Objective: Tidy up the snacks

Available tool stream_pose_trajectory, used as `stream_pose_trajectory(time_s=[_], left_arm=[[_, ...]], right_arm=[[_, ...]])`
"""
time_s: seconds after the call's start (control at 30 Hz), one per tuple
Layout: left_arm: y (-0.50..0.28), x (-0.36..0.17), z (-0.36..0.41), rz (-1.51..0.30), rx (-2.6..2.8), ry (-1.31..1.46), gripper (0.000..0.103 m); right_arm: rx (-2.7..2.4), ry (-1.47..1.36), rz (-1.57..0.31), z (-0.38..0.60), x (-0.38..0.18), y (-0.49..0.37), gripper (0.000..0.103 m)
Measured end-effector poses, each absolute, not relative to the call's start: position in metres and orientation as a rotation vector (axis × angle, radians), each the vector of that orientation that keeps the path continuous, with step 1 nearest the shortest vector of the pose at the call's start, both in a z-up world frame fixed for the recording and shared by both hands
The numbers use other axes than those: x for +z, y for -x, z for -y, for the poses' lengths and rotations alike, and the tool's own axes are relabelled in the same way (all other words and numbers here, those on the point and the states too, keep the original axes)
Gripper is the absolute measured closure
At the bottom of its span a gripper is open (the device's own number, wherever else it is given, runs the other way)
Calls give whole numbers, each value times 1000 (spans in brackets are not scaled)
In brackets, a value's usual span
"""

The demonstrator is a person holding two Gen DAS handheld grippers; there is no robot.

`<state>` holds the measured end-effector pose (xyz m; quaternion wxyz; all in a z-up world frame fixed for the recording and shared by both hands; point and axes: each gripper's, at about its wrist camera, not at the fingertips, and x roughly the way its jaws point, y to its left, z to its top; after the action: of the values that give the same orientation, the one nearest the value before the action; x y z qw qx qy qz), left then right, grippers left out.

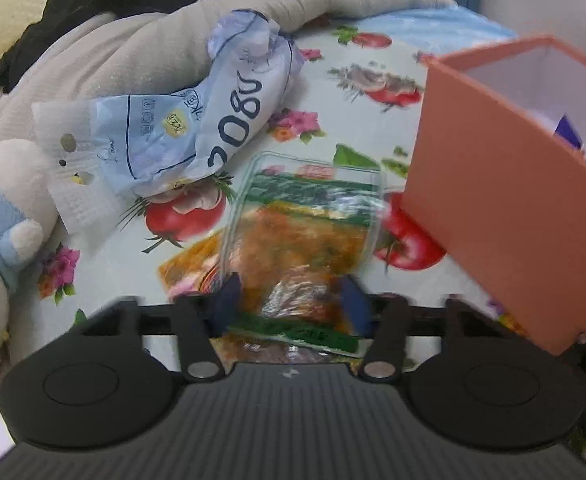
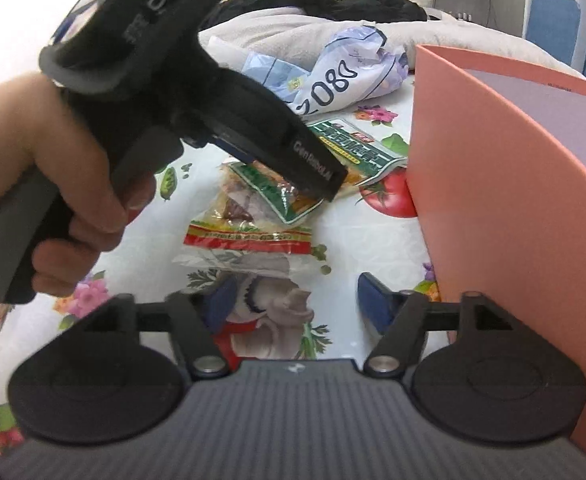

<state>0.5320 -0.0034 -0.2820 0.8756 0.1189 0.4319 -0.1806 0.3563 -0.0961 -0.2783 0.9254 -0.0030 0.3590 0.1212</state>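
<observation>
Clear-plastic snack packet | between my left gripper pads, gripped | long axis runs away from me | orange box just right | right gripper released, empty.

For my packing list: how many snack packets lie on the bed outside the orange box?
3: a green-orange packet between the left gripper's fingers, a green packet by the orange box, a red-striped packet nearer. Others may be hidden.

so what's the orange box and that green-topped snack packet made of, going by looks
Orange box: apparently stiff cardboard; matte salmon outside, pale inside, thin flat walls with crisp edges.

Green-topped snack packet: thin clear plastic film with a printed green band; it's glossy, crinkled, and the orange contents show through. It sits between the left claw's fingers.
</observation>
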Motion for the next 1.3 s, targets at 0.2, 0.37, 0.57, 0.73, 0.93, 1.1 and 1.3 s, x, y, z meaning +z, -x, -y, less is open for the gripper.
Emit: stream_pose_trajectory(time_s=[0.2,0.37,0.57,0.73,0.93,1.1,1.3], left_arm=[[-528,-265,-20,-905,-296,-99,101],[-517,-245,-46,-857,-264,-3,103],[-533,-236,-52,-847,-324,-20,100],[-564,-246,-48,-896,-350,-74,19],[-581,-268,-33,-958,-433,-175,18],[-567,-288,-15,-980,-452,-314,29],[-554,-280,-21,-986,-438,-259,57]], right_arm=[[259,28,-709,89,-272,-360,29],[279,53,-679,76,-264,-369,27],[305,92,-657,50,-268,-393,21],[293,110,-683,36,-280,-412,21],[310,162,-674,27,-289,-420,20],[341,147,-702,31,-288,-421,26],[362,165,-721,37,-284,-412,36]])
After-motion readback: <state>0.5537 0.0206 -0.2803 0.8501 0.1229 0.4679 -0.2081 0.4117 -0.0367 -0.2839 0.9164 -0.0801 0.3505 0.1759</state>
